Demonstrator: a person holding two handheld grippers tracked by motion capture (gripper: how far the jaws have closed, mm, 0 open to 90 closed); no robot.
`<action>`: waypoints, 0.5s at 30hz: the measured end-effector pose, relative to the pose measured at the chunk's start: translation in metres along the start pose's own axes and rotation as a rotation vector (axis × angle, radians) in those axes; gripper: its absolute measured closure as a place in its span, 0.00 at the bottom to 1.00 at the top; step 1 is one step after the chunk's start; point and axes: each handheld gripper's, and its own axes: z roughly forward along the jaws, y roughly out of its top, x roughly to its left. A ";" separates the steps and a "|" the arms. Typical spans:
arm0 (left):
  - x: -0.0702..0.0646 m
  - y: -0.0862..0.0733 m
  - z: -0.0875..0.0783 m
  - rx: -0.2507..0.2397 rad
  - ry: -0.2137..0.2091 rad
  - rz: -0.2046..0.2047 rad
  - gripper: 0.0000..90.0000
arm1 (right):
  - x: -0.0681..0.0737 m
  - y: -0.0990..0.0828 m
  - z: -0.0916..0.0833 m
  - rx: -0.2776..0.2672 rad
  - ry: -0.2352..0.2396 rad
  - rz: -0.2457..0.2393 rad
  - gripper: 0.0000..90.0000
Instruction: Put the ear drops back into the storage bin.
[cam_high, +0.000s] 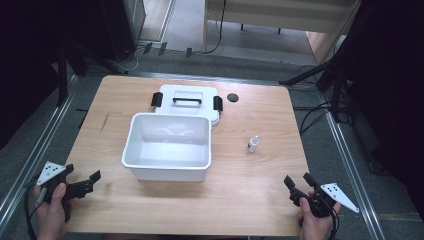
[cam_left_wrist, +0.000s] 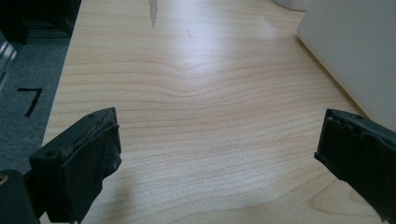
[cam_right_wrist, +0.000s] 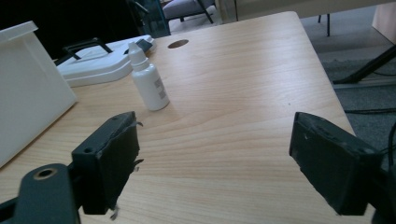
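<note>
A white open box (cam_high: 167, 146) stands in the middle of the wooden table (cam_high: 250, 195), its wall (cam_left_wrist: 359, 51) at the right of the left gripper view. Behind it lies its white lid (cam_high: 187, 100) with a black handle and black clips. A small white dropper bottle (cam_high: 253, 144) stands upright to the right of the box; the right gripper view has that bottle (cam_right_wrist: 148, 84) ahead and to the left. My left gripper (cam_high: 84, 183) rests open near the front left corner, nothing between its jaws. At the front right my right gripper (cam_high: 298, 181) is open and holds nothing.
A round dark hole (cam_high: 232, 97) sits in the tabletop behind the bottle. Metal rails and grey floor (cam_high: 45, 145) run along both sides of the table. Cables and stand legs lie on the floor at the right.
</note>
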 end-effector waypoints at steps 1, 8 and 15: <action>0.000 0.000 0.000 0.000 0.000 -0.001 0.00 | 0.001 0.000 0.001 0.007 0.002 -0.006 0.19; 0.001 0.000 0.000 -0.001 -0.009 0.000 0.00 | 0.001 0.004 0.006 0.059 -0.022 -0.025 0.23; 0.000 -0.001 -0.002 -0.008 -0.006 0.005 0.00 | 0.011 0.016 0.025 0.230 -0.012 -0.169 0.22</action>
